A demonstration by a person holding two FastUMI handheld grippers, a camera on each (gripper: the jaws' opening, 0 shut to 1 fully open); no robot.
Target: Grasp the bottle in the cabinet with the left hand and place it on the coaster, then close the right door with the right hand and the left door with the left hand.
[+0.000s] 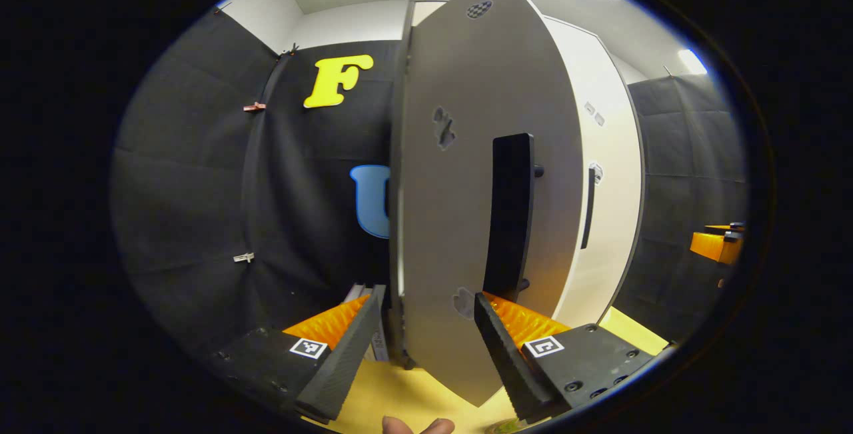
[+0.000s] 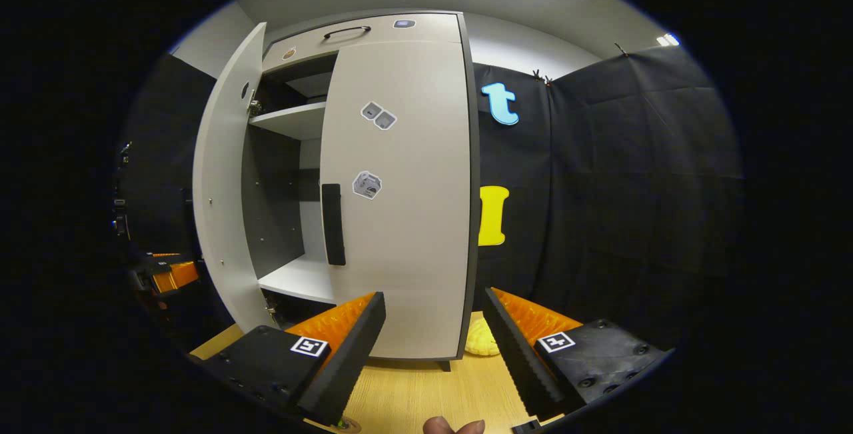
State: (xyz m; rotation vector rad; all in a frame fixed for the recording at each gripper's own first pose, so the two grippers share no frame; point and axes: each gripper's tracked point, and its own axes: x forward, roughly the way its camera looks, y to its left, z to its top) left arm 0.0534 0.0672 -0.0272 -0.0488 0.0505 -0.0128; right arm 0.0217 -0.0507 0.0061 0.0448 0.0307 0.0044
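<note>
Black-draped booth houses the cabinet [image 2: 400, 187]; its rigid, hinged left door [image 1: 466, 187] stands ajar between the left gripper [image 1: 426, 327] open jaws, best pushed beside its handle [image 1: 510, 214], right gripper [image 2: 433, 327] likewise open.

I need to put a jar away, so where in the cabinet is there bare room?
In the right gripper view, the lower shelf lies bare between the open left door and the closed right door. The upper shelf looks bare too. The opening between the doors is narrow.
</note>
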